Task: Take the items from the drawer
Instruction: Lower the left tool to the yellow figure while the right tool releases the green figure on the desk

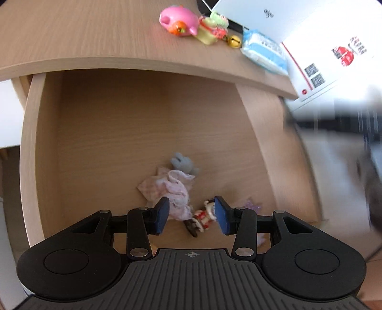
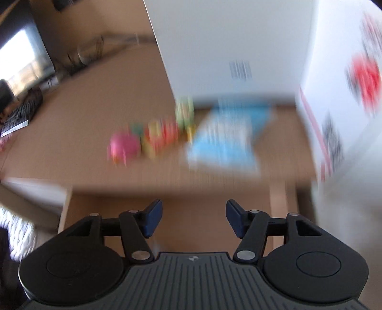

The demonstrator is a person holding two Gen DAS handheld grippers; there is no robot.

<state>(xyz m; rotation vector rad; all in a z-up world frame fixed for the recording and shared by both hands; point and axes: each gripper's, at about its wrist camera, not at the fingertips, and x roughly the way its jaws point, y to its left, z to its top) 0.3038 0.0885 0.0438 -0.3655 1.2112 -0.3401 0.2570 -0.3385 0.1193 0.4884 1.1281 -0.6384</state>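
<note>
My left gripper (image 1: 192, 215) hangs open and empty over the pulled-out drawer (image 1: 31, 147), where a pink cloth (image 1: 172, 190) and a small red-and-white figurine (image 1: 203, 215) lie near its front, while my right gripper (image 2: 194, 218), jaws apart and holding nothing, hovers before the counter (image 2: 78, 119) bearing a pink toy (image 2: 124, 144) and a blue packet (image 2: 226, 140).

I see two white boxes on the far right: a plain one (image 1: 257, 16) and a red-printed one (image 1: 334, 54). A keyboard (image 2: 19, 114) lies far left.
</note>
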